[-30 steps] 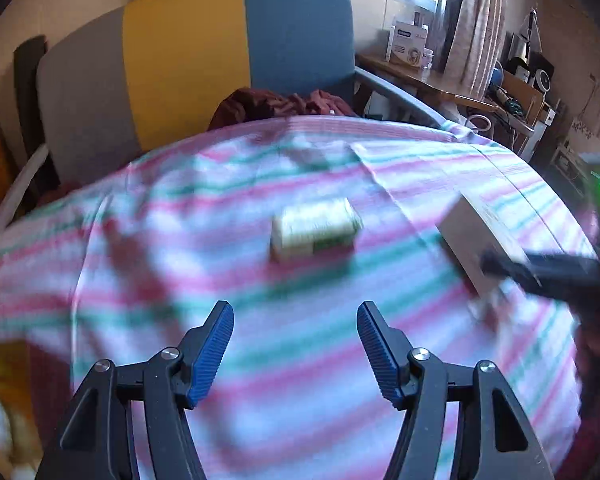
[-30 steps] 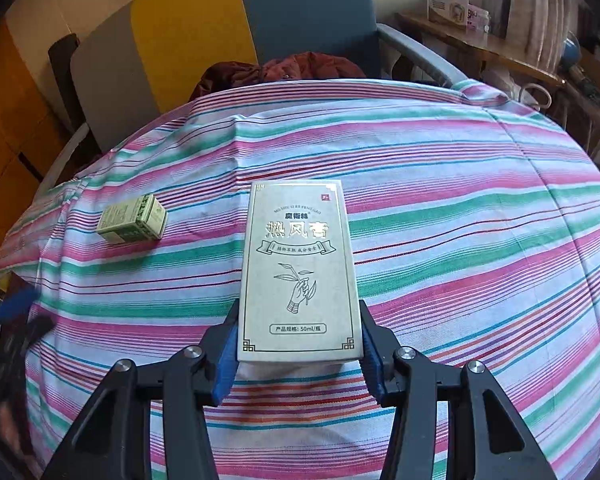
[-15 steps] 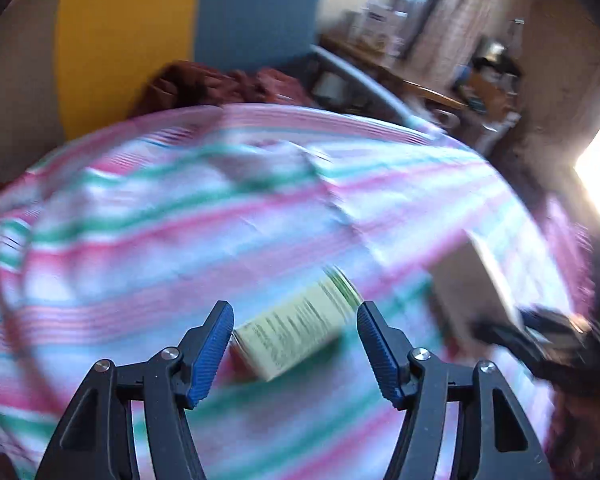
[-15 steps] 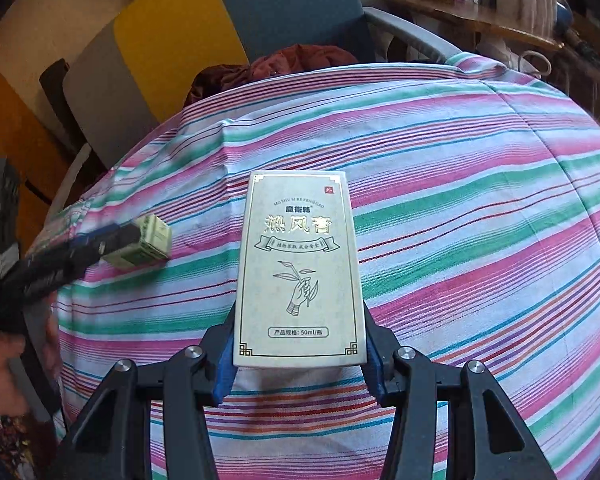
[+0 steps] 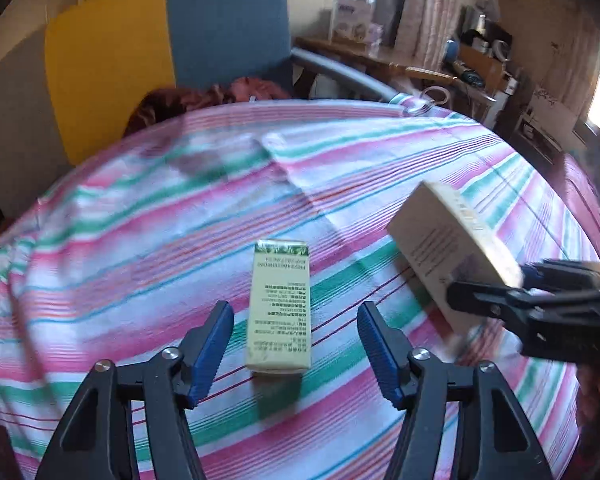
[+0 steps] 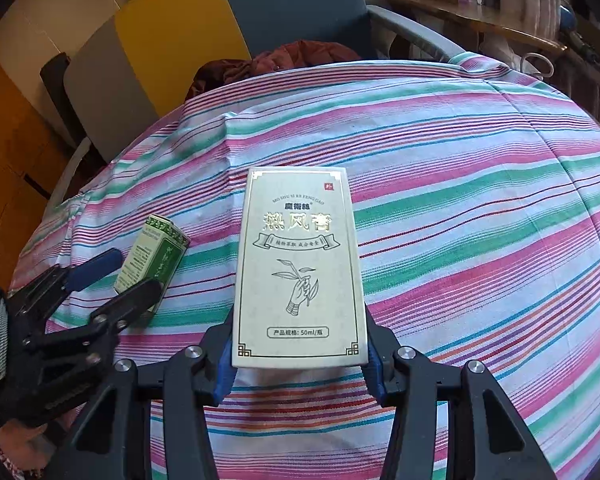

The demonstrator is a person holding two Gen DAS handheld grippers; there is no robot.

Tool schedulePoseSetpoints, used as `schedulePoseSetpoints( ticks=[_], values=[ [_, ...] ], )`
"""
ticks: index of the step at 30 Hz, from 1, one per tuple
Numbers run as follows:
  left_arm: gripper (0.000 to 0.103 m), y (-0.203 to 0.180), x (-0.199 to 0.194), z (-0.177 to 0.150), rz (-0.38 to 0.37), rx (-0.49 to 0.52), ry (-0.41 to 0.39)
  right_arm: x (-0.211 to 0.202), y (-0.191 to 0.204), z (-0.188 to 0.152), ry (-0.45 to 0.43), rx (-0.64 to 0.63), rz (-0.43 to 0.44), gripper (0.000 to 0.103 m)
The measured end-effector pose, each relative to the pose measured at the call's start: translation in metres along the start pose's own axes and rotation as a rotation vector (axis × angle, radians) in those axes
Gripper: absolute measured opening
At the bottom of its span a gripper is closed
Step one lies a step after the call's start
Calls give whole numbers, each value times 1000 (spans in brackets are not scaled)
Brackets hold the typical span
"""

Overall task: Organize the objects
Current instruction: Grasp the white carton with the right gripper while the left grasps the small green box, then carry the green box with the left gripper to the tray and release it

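A small green-and-cream box [image 5: 280, 304] lies on the striped tablecloth [image 5: 140, 240]. My left gripper [image 5: 294, 344] is open, its blue pads on either side of the box's near end, not touching it. In the right wrist view the small box [image 6: 152, 256] lies between the left gripper's fingers [image 6: 100, 264]. My right gripper [image 6: 298, 356] is shut on a large cream box [image 6: 300, 264] with gold lettering, held a little above the cloth. In the left wrist view that large box [image 5: 448, 240] is tilted at the right.
A chair [image 6: 180, 32] with grey, yellow and blue panels stands behind the table, with a dark red garment [image 6: 276, 64] on its seat. A cluttered wooden shelf [image 5: 440, 68] is at the back right. The cloth drops off at the table's rounded edges.
My left gripper has moved up to the small box and turned in line with it, so the box now lies lengthwise between the open fingers. The right gripper keeps hold of the large box.
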State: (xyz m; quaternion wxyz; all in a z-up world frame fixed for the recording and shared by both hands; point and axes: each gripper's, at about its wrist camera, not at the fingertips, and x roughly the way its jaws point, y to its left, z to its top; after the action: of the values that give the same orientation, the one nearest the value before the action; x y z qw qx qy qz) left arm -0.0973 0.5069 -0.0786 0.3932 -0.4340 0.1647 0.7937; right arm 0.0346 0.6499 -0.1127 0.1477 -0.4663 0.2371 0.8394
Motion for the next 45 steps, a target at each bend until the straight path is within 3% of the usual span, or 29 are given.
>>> schedulePoseSetpoints(
  ticks=[1,2,4,6,10,14,18,24,31,34,39,45],
  values=[
    [41,4,3,-3,4,-30,8,0,0,0,0,1,0,52],
    [32,8,9,-4,10,-63,18,0,-1,0,0,1,-2,52],
    [32,11,6,-9,3,-88,-31,0,0,1,2,-2,-4,52],
    [32,6,6,-17,25,-48,-64,2,0,0,10,-3,-8,52],
    [33,-2,5,-22,62,-9,-73,7,-4,0,31,26,8,52],
    [30,6,-2,-28,30,-43,-96,5,0,1,11,-1,-2,52],
    [30,11,-11,-42,54,-76,-121,5,3,2,2,-13,9,51],
    [30,17,-43,-68,101,-115,-192,3,7,3,-12,-23,34,51],
    [30,0,-84,-99,143,-25,-259,6,18,1,-27,-70,54,51],
    [30,-2,-104,-114,128,-11,-266,11,22,-4,-10,-79,57,52],
    [30,15,-137,-140,113,-65,-277,7,31,-7,-39,-115,58,51],
    [30,60,-172,-157,86,-238,-287,8,42,-13,-42,-150,60,52]
  ],
)
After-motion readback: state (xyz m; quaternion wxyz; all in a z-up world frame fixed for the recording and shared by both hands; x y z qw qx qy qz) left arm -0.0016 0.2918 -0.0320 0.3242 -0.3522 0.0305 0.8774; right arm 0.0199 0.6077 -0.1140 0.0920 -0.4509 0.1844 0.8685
